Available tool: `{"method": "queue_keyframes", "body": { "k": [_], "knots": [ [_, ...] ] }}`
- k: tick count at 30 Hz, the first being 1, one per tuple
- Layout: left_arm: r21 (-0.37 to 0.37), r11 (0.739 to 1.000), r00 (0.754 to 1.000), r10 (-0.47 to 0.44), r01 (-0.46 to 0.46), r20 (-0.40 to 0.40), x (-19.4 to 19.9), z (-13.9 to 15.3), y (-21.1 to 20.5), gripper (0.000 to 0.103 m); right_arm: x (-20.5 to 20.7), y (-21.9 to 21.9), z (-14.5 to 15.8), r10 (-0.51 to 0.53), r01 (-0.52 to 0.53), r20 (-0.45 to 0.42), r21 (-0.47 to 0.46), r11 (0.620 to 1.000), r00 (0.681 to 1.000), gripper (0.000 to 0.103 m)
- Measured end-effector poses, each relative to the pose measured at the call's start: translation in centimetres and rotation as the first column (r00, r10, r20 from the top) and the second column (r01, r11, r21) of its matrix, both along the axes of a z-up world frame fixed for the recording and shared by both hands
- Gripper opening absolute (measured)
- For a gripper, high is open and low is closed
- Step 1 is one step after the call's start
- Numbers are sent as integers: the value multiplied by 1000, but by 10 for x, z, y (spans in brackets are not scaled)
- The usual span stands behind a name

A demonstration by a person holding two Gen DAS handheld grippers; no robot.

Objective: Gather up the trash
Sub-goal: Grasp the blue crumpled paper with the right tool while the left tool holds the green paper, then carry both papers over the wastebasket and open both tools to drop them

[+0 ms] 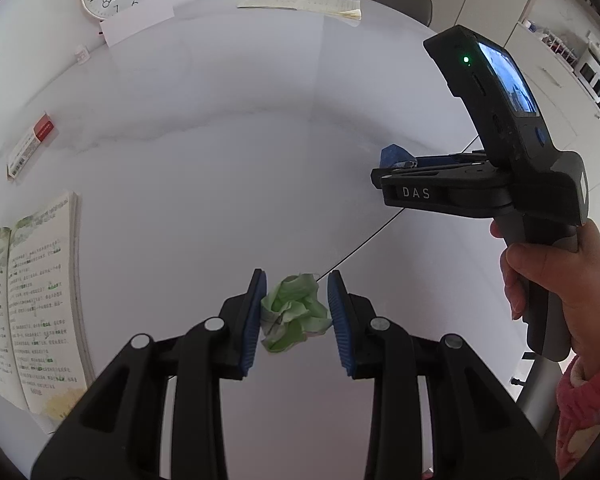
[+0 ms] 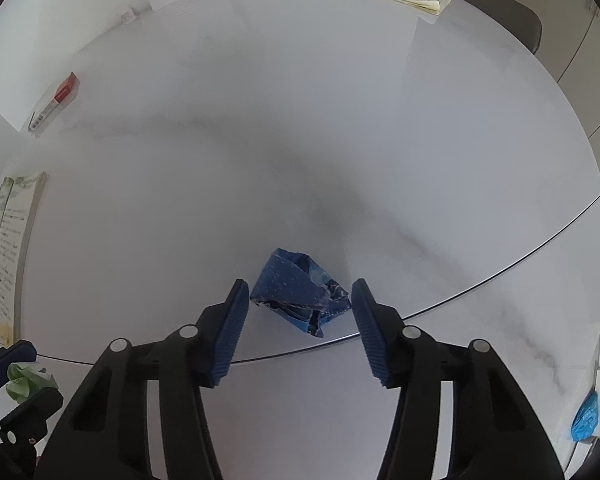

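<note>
- Green paper wad point(image 1: 294, 312): light, soft, crushable; clenched in the left gripper point(image 1: 296, 316), lifted clear of the desk point(image 1: 220, 140).
- Blue crumpled wrapper point(image 2: 300, 294): light, springy, probably slippery; between the right gripper point(image 2: 300, 320) pads, contact unclear; best pinched across its bulk.
- Desk edge near; open room beyond.

You are looking at a glossy, smooth white table point(image 2: 340, 120) with faint grey marble veining. Your left gripper point(image 1: 296, 312) is showing matt black plastic arms and ribbed blue pads point(image 1: 256, 320), pinching a crumpled green paper wad point(image 1: 294, 312). Between your right gripper point(image 2: 300, 320) lies crinkled blue wrapper point(image 2: 300, 296), slightly shiny. The open book point(image 1: 32, 300) is showing matt printed paper.
</note>
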State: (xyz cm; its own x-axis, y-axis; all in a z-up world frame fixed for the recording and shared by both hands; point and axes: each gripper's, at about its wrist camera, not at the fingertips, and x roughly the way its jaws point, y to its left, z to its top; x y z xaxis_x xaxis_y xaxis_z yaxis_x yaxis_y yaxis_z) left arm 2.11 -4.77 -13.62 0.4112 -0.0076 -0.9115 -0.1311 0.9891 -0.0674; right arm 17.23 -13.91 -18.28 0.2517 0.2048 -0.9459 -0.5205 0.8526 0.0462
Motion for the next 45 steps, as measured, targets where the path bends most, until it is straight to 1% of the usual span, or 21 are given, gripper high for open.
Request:
{"method": "queue_keyframes", "body": {
  "k": [2,5,11,14,17,20,23,26,30,33,36,40,42,44,45],
  "knots": [
    [-1,1000,1000,-2,2,-1,2,1,2,32,0,-3,-1,-7,7,-4,1,1000,1000,47],
    [2,1000,1000,-2,2,2,-2,4,-9,32,-1,-2,0,-9,9,1,1,1000,1000,45],
    [15,1000,1000,-6,6,11,-5,8,-7,32,-3,-7,1,-10,10,1,21,1000,1000,40],
    [25,999,1000,-22,21,19,-6,12,-13,32,-7,-17,8,-25,25,-13,65,998,1000,39],
    [31,998,998,-58,57,35,-7,19,-25,32,-16,-38,25,-53,55,-16,127,990,998,39],
    [27,993,992,-114,113,50,-6,27,-46,32,-31,-72,48,-101,101,-4,174,980,995,39],
    [24,980,977,-200,199,68,-3,35,-78,32,-53,-123,70,-171,165,13,200,966,985,39],
    [14,954,951,-298,298,85,0,42,-119,32,-78,-177,85,-257,246,32,198,949,966,39],
    [-15,910,906,-412,415,98,3,46,-174,32,-114,-257,90,-395,383,38,174,907,918,39],
    [-26,869,866,-490,495,102,2,46,-217,32,-135,-302,78,-468,459,24,148,876,884,40],
    [-29,836,834,-543,548,99,1,43,-250,32,-145,-327,54,-513,510,-7,135,850,858,40],
    [-24,806,804,-589,592,83,-2,38,-283,32,-140,-339,10,-520,523,-55,111,845,852,40],
    [-18,796,795,-603,605,73,-3,36,-296,32,-133,-341,-16,-518,525,-90,96,845,850,41],
    [-8,788,787,-614,616,62,-4,33,-307,32,-129,-348,-35,-512,522,-116,89,848,851,41],
    [-6,784,783,-619,621,56,-4,31,-312,32,-126,-348,-47,-506,519,-131,84,851,852,44]
  ]
}}
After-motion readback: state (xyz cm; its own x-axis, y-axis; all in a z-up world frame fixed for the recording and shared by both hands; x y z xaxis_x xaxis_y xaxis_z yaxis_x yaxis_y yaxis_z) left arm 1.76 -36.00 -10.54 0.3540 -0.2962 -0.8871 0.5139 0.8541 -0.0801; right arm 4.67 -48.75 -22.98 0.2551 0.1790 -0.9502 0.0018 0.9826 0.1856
